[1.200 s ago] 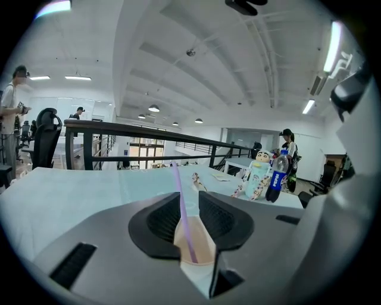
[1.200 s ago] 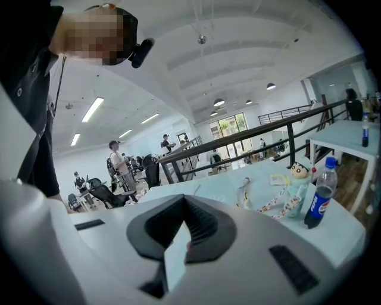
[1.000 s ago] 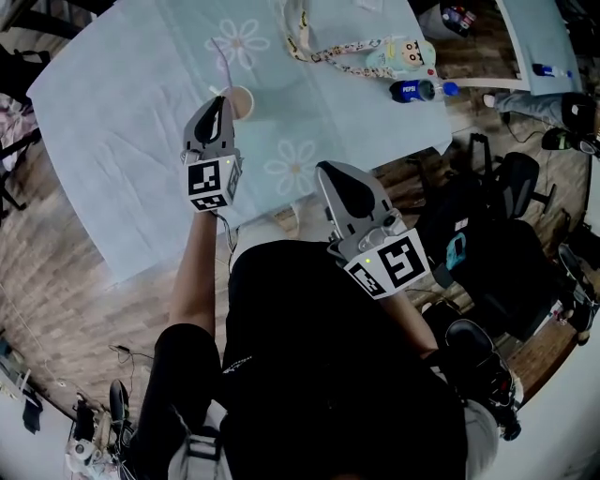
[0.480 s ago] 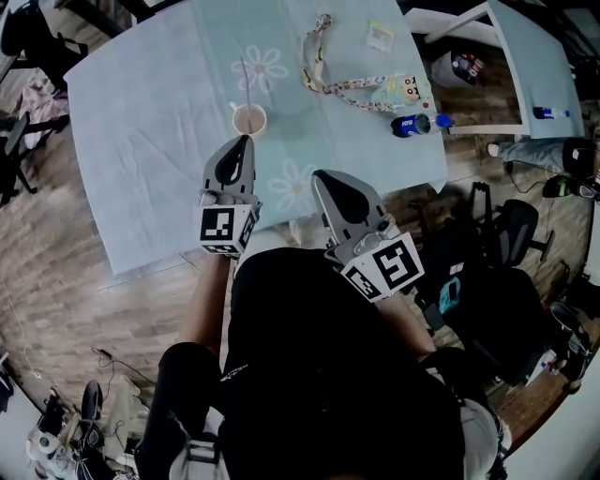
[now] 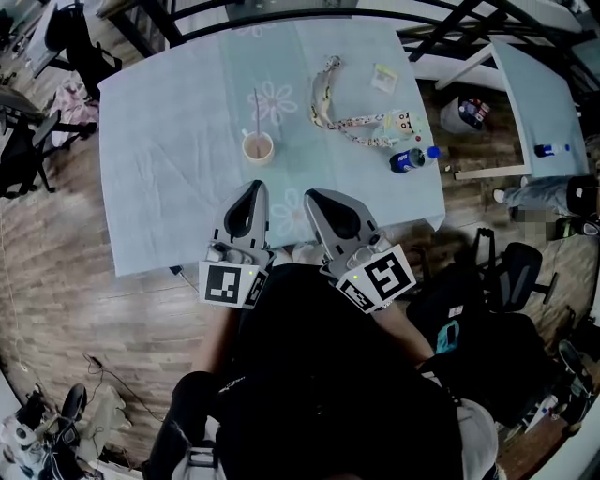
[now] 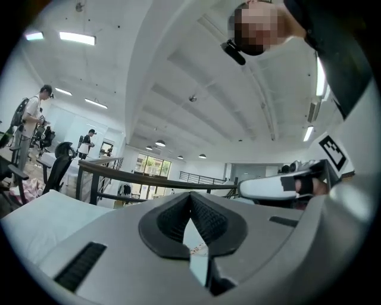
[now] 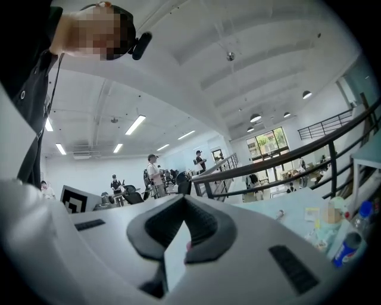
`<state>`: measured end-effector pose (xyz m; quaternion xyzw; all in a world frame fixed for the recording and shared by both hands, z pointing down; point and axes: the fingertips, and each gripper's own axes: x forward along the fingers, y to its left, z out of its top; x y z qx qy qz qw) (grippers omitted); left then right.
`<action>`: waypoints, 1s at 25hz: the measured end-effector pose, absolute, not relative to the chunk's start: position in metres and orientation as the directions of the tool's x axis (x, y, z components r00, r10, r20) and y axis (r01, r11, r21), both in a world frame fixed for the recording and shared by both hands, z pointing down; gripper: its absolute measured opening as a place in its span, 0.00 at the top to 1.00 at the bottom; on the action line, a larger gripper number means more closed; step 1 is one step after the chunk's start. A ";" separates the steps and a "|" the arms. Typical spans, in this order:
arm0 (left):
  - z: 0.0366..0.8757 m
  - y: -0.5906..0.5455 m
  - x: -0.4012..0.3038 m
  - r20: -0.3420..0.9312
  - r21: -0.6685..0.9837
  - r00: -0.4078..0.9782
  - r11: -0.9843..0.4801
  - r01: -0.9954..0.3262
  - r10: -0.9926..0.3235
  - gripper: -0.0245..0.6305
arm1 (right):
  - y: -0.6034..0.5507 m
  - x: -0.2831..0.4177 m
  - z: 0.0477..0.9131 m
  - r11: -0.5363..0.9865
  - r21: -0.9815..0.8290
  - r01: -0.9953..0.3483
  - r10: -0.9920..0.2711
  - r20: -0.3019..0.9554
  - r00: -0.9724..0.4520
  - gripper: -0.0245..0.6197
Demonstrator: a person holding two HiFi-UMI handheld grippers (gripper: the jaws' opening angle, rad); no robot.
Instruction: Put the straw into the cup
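A small paper cup (image 5: 257, 147) stands on the pale blue flowered tablecloth (image 5: 169, 141), and a thin straw (image 5: 255, 111) sticks up out of it. Both grippers are held close to the person's body at the table's near edge, well short of the cup. My left gripper (image 5: 257, 186) is shut with nothing in it; in the left gripper view its dark pads meet at the tips (image 6: 190, 196). My right gripper (image 5: 312, 196) sits beside it, also shut and empty (image 7: 183, 201). Both gripper views point up at the ceiling, so neither shows the cup.
A patterned lanyard (image 5: 352, 117), a small packet (image 5: 382, 77) and a lying blue-capped bottle (image 5: 410, 159) are on the table's right half. A second table (image 5: 530, 80) stands at the right, office chairs (image 5: 506, 281) near the person, and a black railing (image 5: 281, 13) behind the table.
The left gripper has pulled back from beside the cup to the table's near edge. The right gripper drew in a little. The straw stays standing in the cup.
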<state>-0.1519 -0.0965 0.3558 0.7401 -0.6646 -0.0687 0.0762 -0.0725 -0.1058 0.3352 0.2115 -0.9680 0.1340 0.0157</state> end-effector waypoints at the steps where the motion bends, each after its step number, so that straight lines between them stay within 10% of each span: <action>1: 0.350 -0.094 -0.148 -0.012 0.205 0.102 -0.102 -0.973 -0.995 0.94 | -0.105 -0.071 0.332 0.879 -0.250 -0.406 -0.400 0.078 -0.913 0.95; 25: 0.299 -0.063 -0.112 -0.132 0.161 0.001 -0.022 -0.987 -0.991 0.94 | -0.082 -0.064 0.302 0.955 -0.167 -0.244 -0.251 -0.021 -0.968 0.95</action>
